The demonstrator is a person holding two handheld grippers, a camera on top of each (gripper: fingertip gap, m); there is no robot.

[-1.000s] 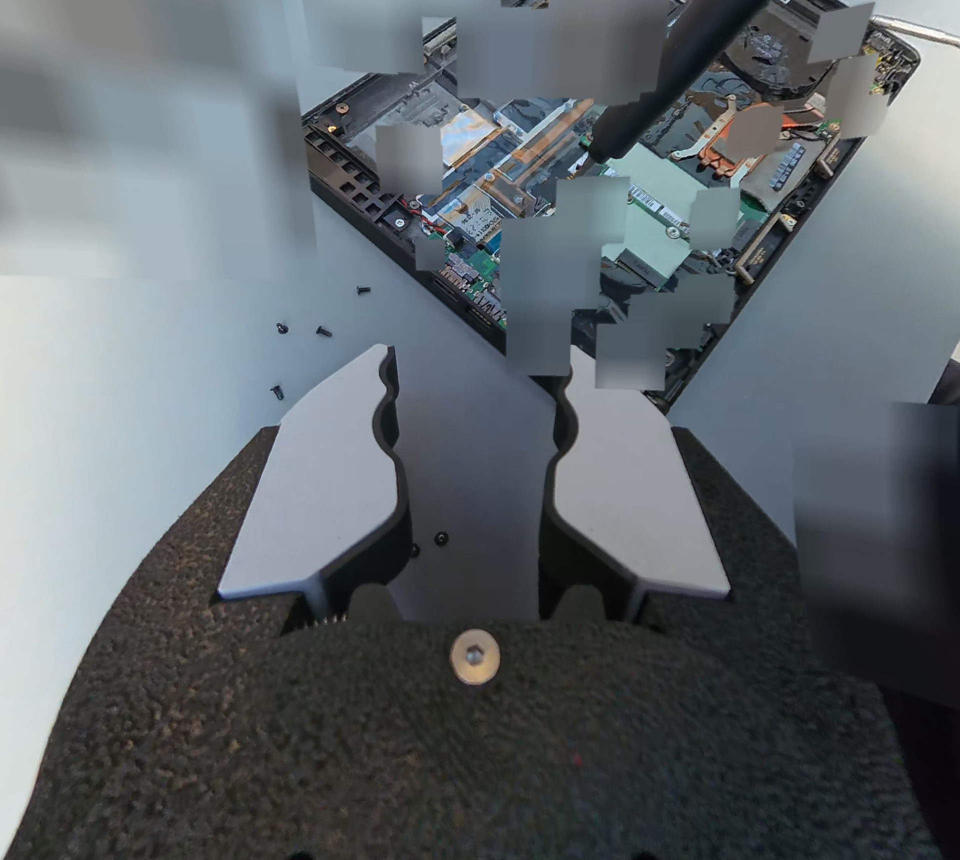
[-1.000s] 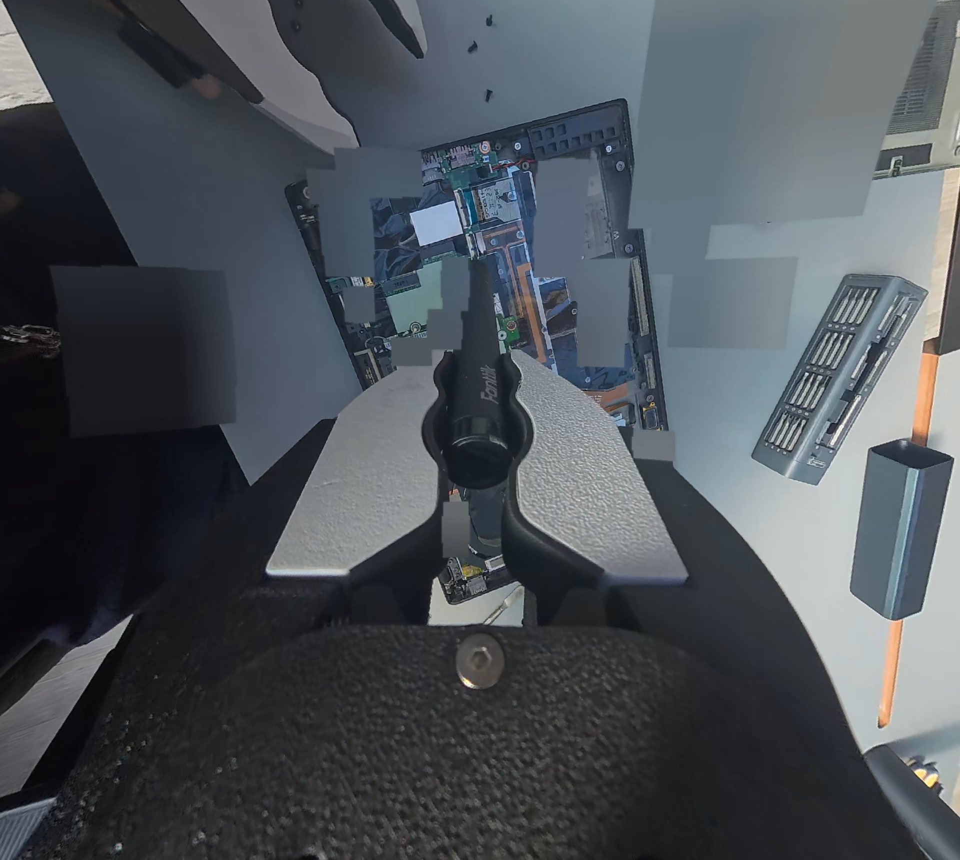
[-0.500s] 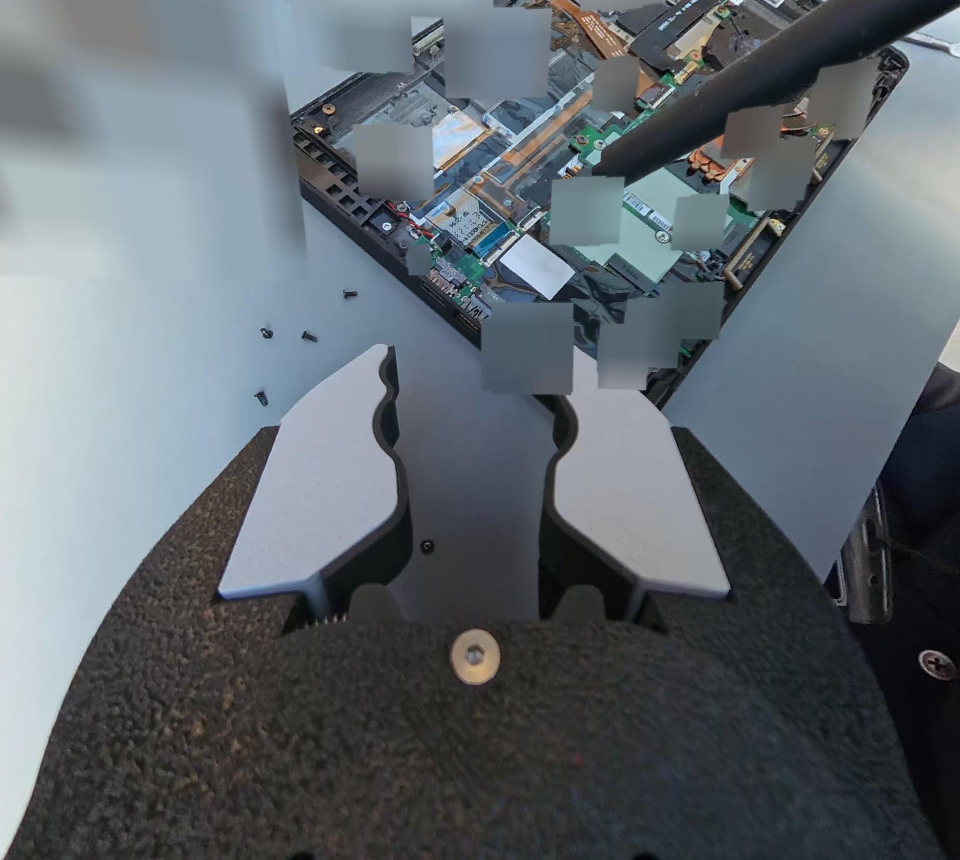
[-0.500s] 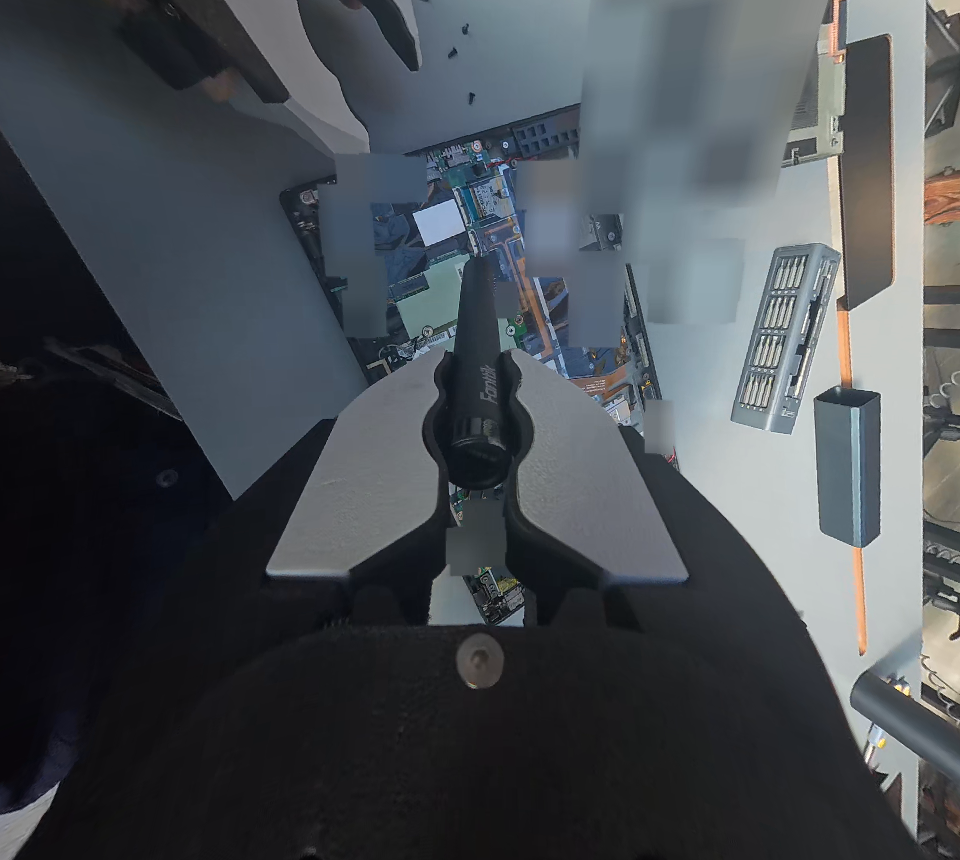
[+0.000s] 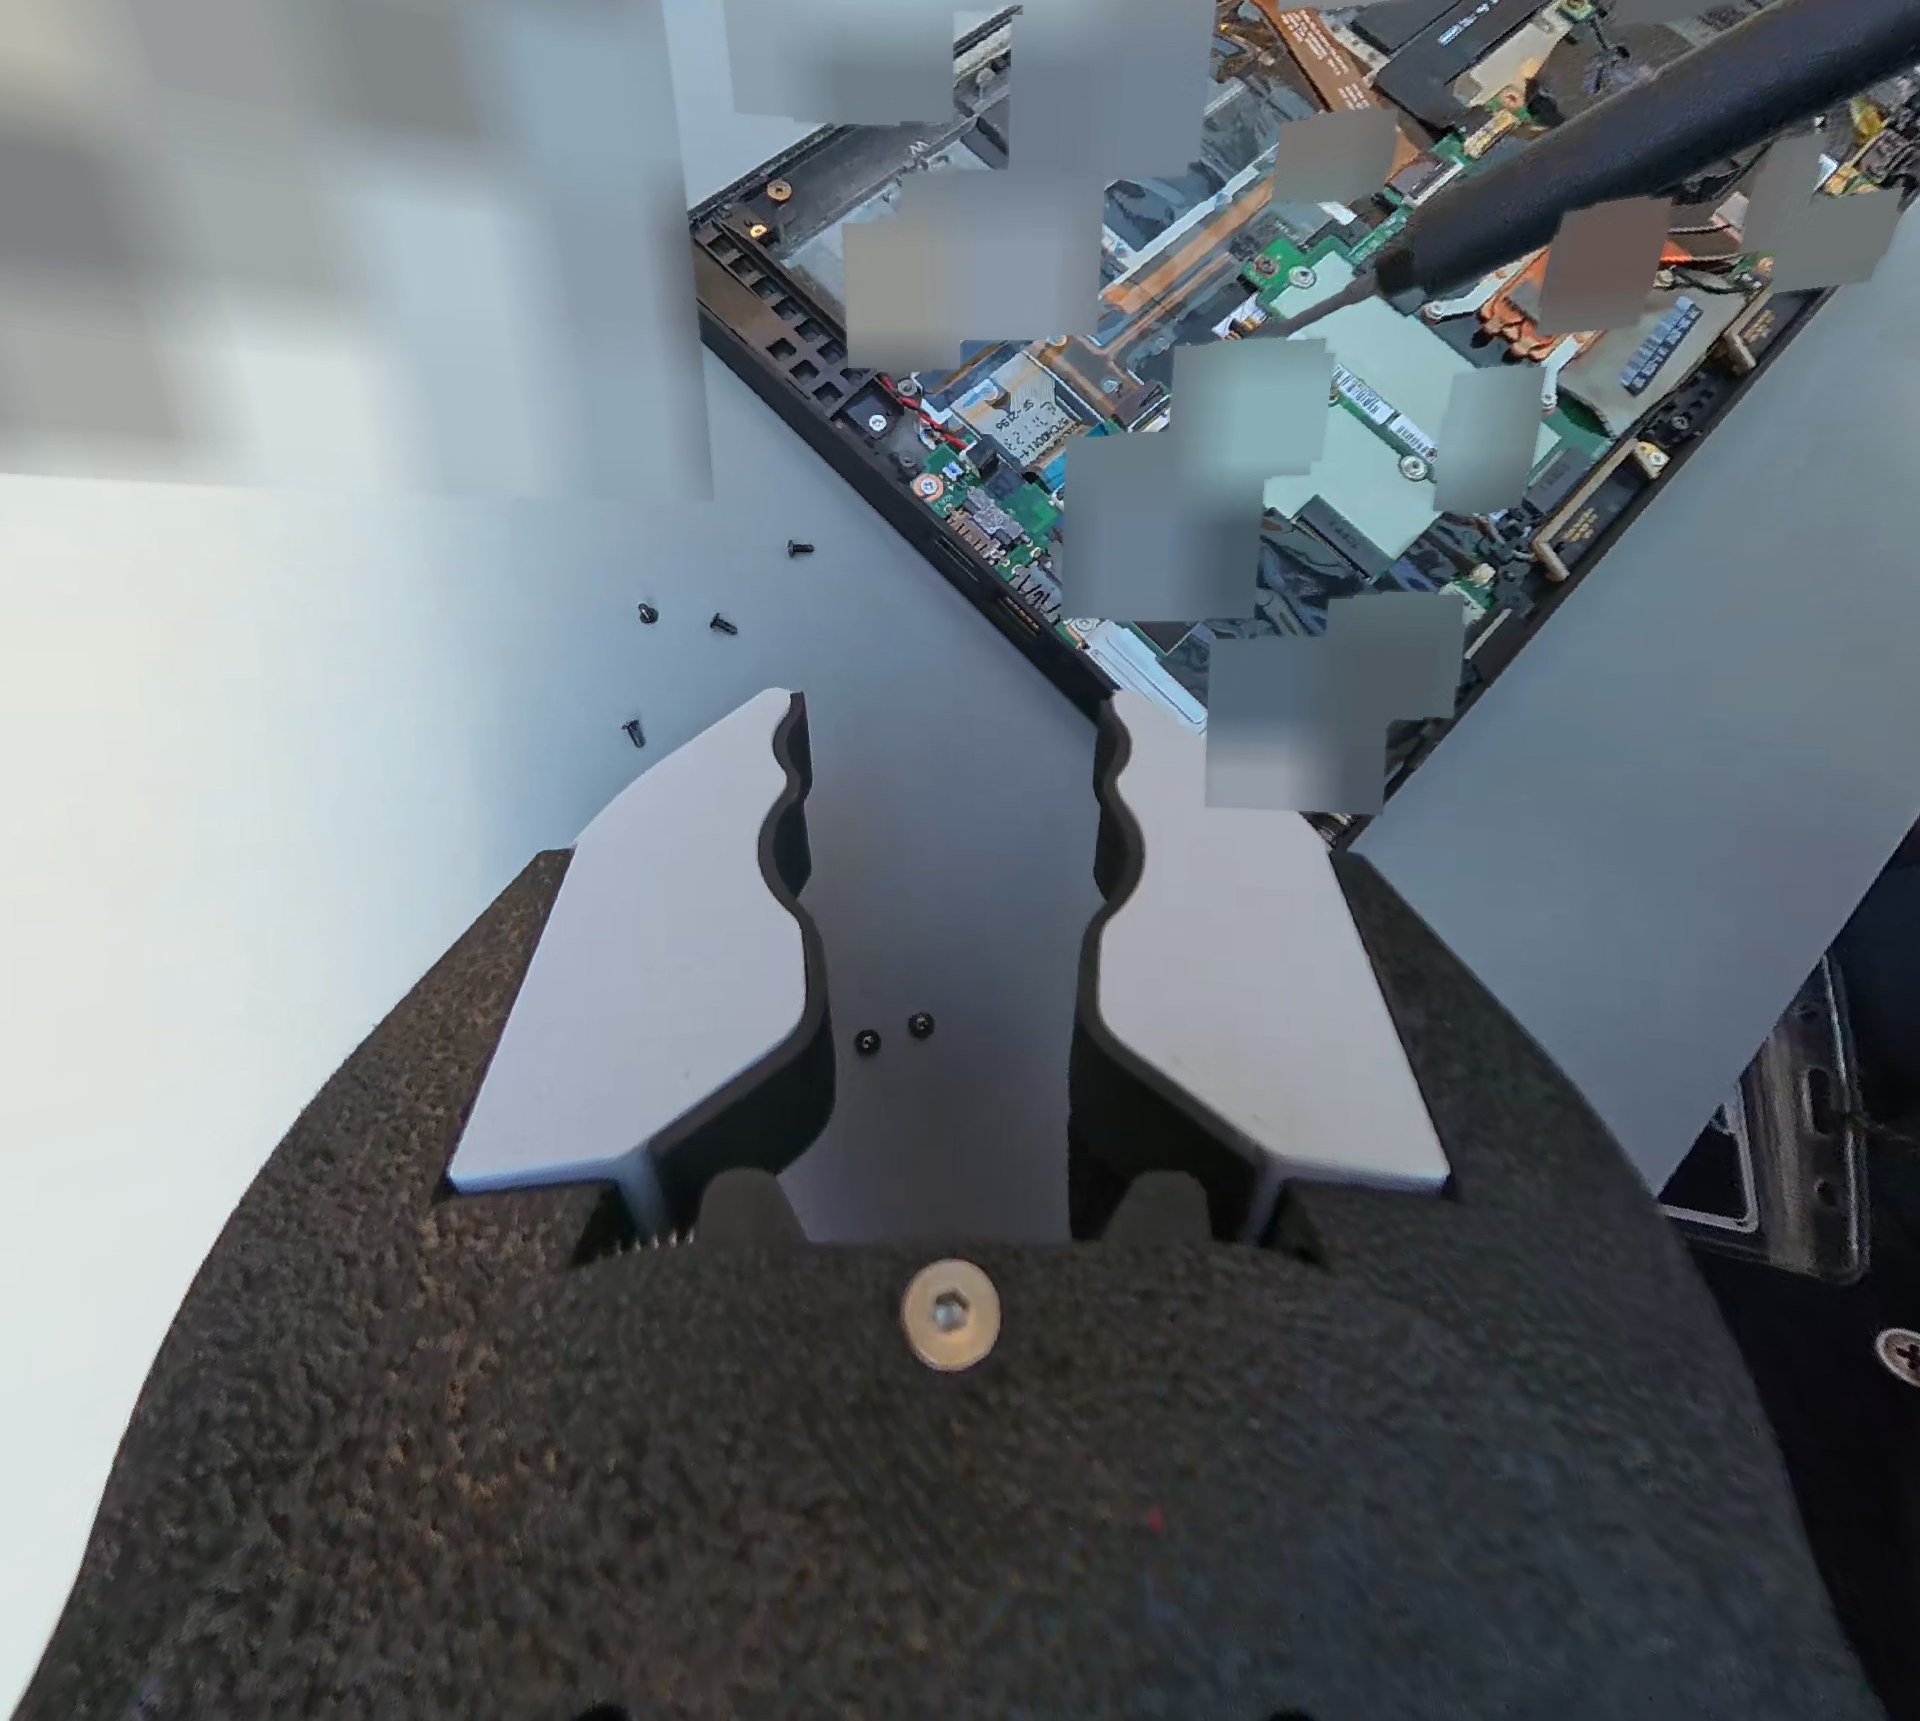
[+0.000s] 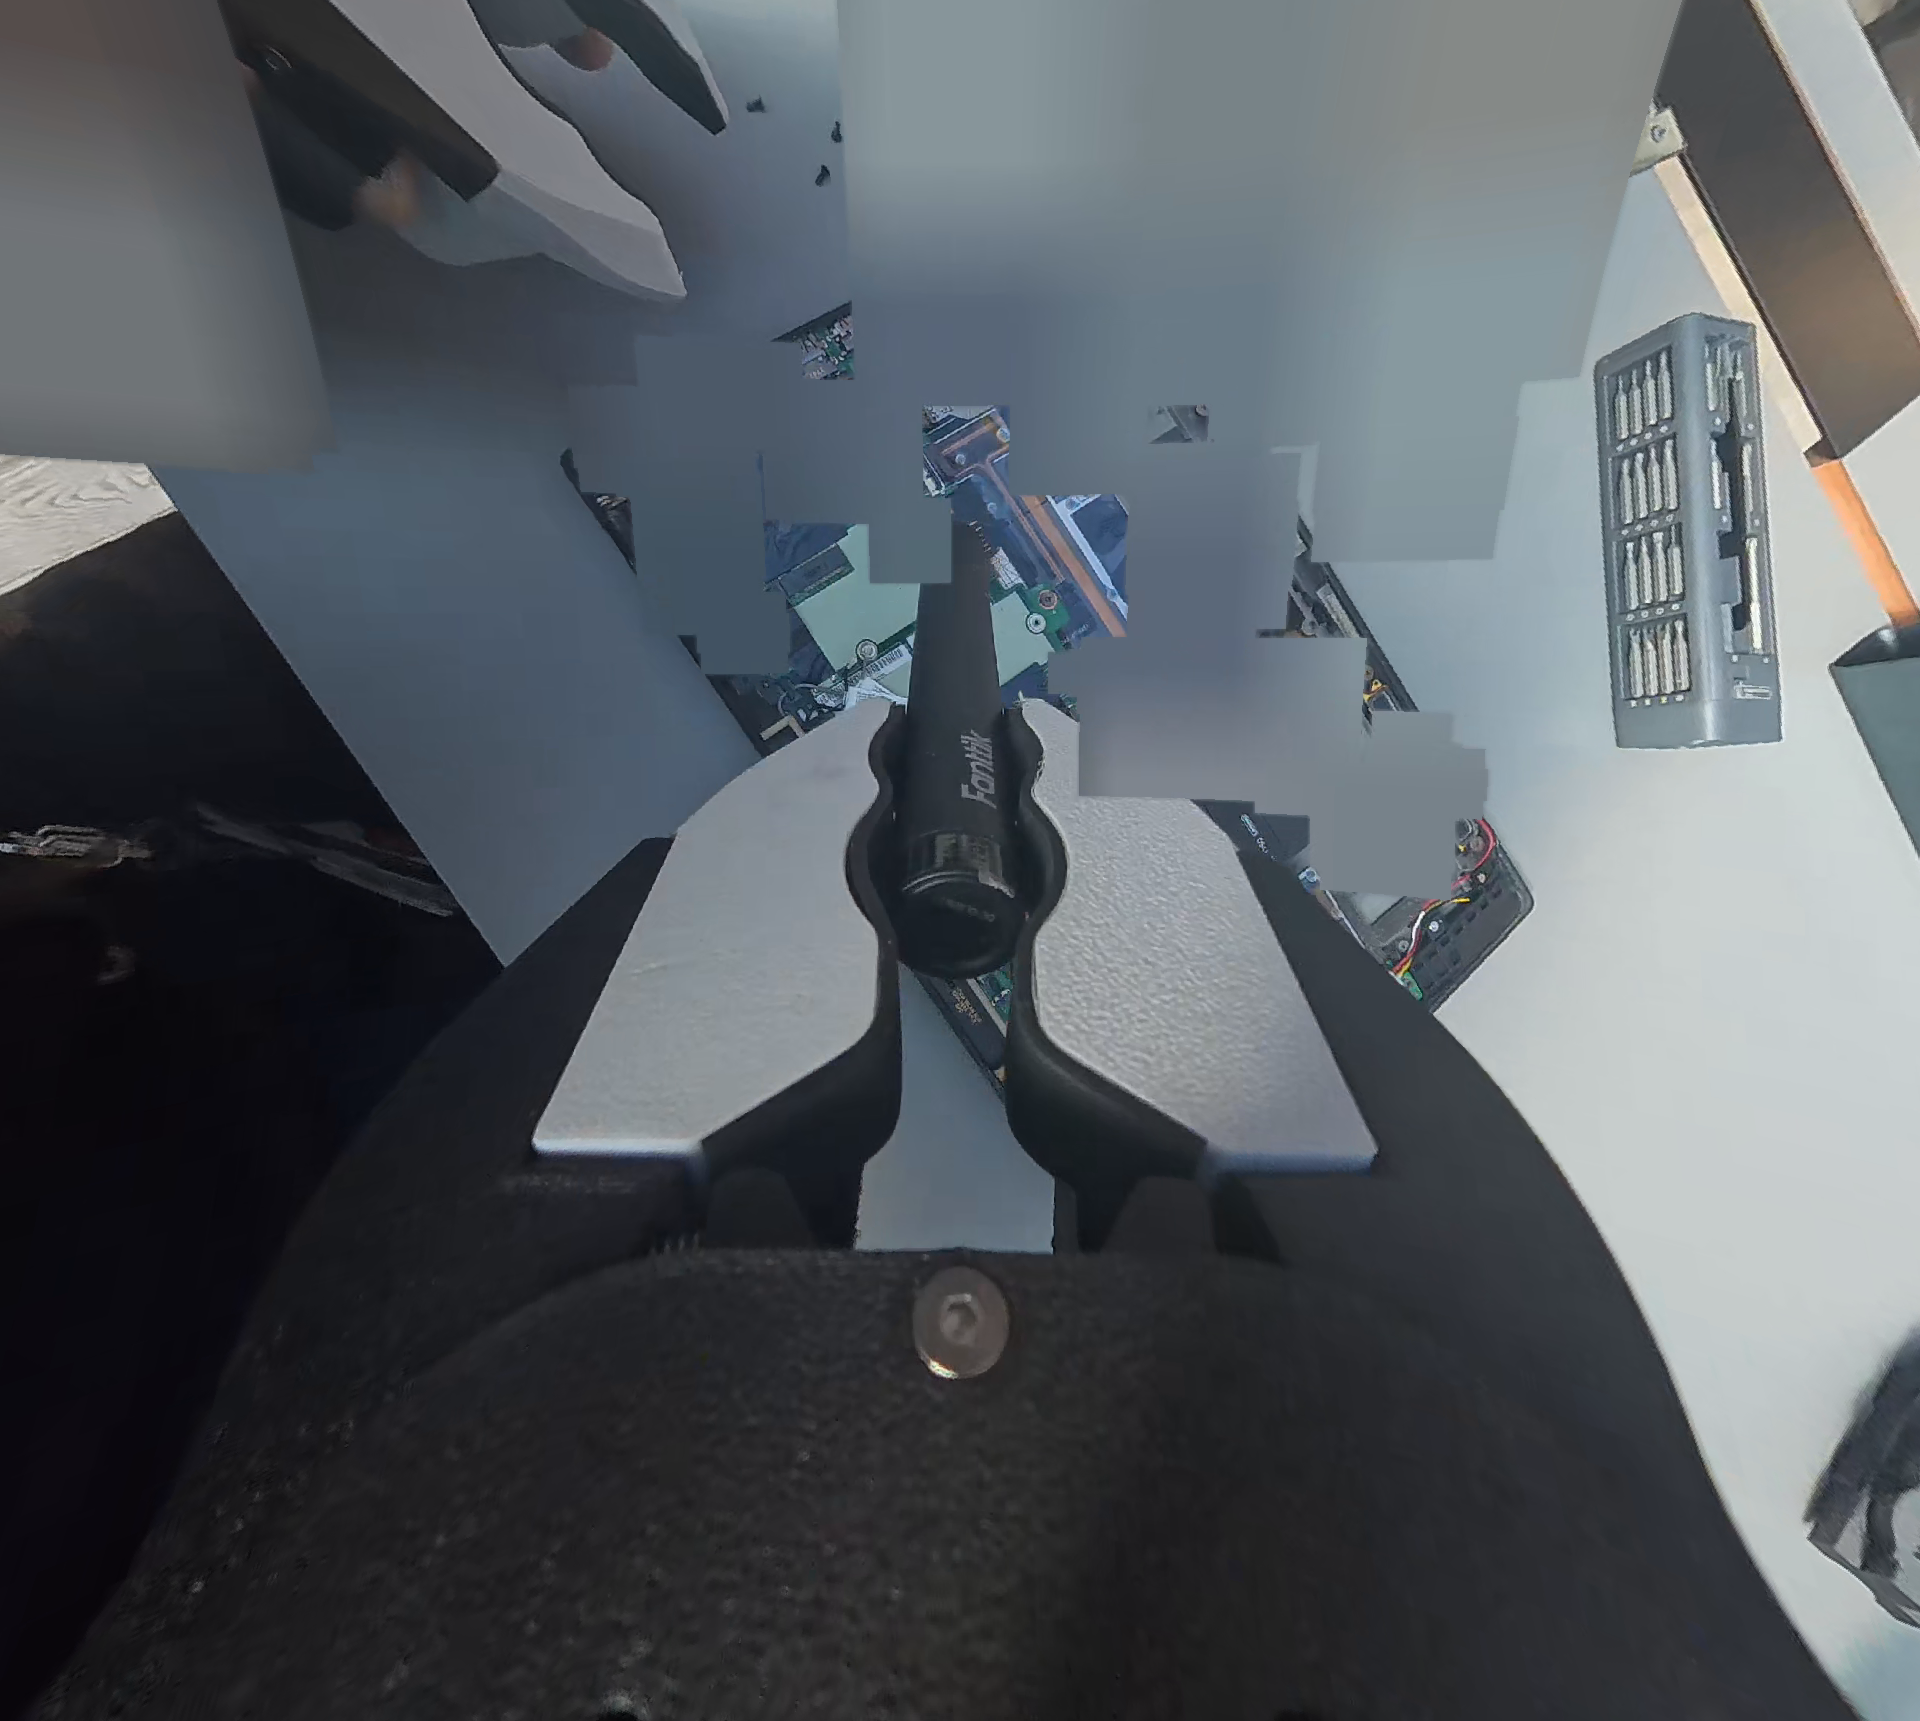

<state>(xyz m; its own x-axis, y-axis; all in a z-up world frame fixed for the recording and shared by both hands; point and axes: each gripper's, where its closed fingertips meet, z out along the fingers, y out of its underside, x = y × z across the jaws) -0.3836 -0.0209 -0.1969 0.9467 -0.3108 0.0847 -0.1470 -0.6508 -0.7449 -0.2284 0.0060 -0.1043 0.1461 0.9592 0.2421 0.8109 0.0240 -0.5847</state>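
Observation:
An opened laptop [image 5: 790,341] lies bottom-up on the white table, its circuit boards bare. It also shows in the right wrist view [image 6: 1455,933]. My right gripper [image 6: 954,726] is shut on a black screwdriver [image 6: 951,736] that points down onto the green board [image 6: 842,622]. In the left wrist view the screwdriver [image 5: 1683,144] comes in from the right, its tip on the board near a screw [image 5: 1301,277]. My left gripper [image 5: 951,710] is open and empty just short of the laptop's near edge. It also shows in the right wrist view [image 6: 686,185].
Several small black screws [image 5: 717,624] lie loose on the table left of the laptop, two more [image 5: 894,1033] between my left fingers. A grey bit case [image 6: 1688,528] and a dark box [image 6: 1881,695] lie to the right. My right fingertips sit around 20 centimeters from my left ones. The screw [image 5: 1301,277] lies around 12 centimeters away from my right fingertips.
The screwdriver has tilted lower and its tip has come down onto the board. The right gripper has moved in closer over the laptop. The left gripper has barely shifted.

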